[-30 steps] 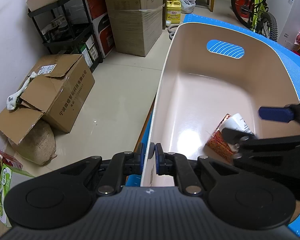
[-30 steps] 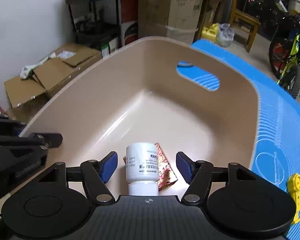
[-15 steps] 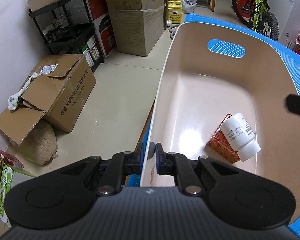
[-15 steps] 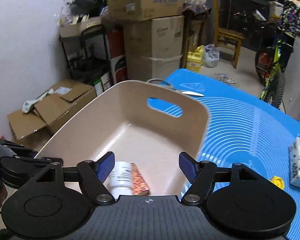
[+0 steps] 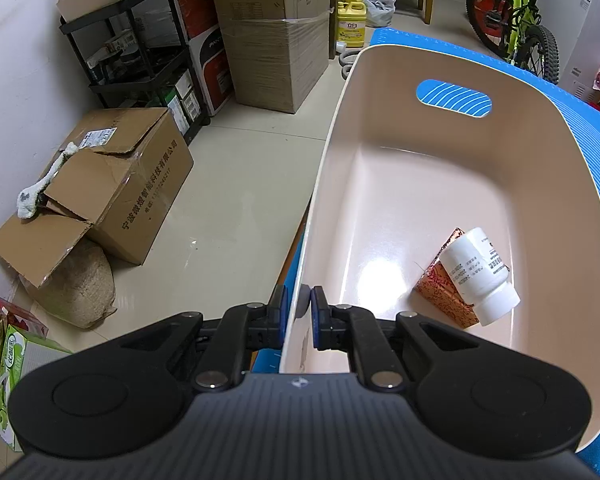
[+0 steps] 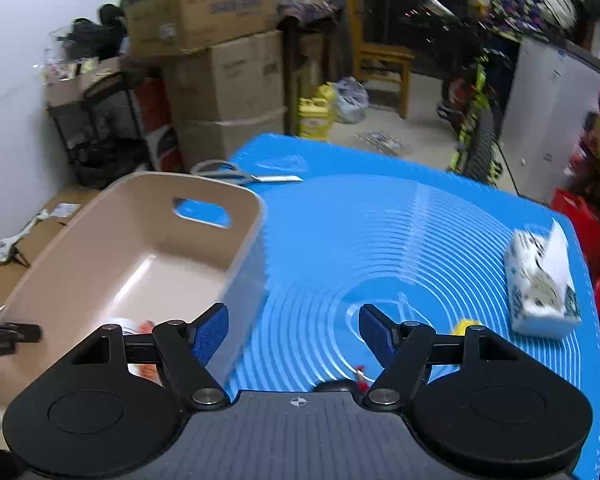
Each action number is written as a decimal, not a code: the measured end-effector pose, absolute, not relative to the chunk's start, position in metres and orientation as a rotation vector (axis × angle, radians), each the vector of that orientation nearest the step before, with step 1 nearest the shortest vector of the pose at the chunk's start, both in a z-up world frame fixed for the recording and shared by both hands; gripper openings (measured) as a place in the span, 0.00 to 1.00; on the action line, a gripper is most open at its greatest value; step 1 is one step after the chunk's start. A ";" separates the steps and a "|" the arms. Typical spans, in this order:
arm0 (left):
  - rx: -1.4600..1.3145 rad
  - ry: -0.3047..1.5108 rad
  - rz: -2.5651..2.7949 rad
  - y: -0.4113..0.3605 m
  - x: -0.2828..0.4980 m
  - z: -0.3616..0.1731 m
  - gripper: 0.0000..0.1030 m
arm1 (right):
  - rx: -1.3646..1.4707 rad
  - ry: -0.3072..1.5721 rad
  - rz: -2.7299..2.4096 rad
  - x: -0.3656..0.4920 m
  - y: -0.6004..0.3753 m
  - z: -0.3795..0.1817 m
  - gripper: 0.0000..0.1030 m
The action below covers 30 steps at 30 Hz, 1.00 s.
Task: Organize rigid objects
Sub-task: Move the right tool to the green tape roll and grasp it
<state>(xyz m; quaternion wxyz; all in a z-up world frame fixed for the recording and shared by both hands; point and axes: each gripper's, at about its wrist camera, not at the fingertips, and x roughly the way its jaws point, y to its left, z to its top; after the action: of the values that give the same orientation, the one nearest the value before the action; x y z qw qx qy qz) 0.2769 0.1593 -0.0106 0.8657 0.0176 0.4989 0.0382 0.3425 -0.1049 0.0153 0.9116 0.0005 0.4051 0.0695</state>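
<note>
A beige plastic bin point(image 5: 416, 60) stands on the blue mat point(image 6: 380, 220). My left gripper point(image 5: 298, 312) is shut on the bin's near left wall, one pad on each side of it. Inside the bin a white pill bottle point(image 5: 476, 276) lies on its side, resting partly on a red patterned packet point(image 5: 440, 296). My right gripper point(image 6: 292, 316) is open and empty above the mat, just right of the bin point(image 6: 120, 216). A yellow toy point(image 6: 466, 325) lies on the mat behind its right finger.
A white printed tissue pack point(image 6: 540, 280) lies at the mat's right edge. Grey scissors point(image 6: 236, 174) rest beyond the bin at the far edge. Cardboard boxes point(image 5: 112, 184), a black shelf and a bicycle point(image 5: 528, 12) stand on the floor around the table.
My right gripper has drawn back out of the bin and swung right over the mat, leaving the white bottle lying on the packet. My left gripper has kept its hold.
</note>
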 end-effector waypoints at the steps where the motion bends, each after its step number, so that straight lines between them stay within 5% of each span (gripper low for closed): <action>1: 0.036 1.045 0.080 0.159 0.277 -0.011 0.14 | 0.005 0.850 0.139 0.343 -0.109 0.009 0.75; 30: 0.046 1.042 0.091 0.158 0.276 -0.011 0.15 | -0.078 1.081 0.250 0.321 -0.114 -0.070 0.70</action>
<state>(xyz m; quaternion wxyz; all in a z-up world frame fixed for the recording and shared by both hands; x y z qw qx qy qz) 0.2759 0.1583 -0.0109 0.8660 0.0219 0.4977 0.0437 0.3214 -0.1141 -0.0699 0.8493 -0.0370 0.5131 0.1186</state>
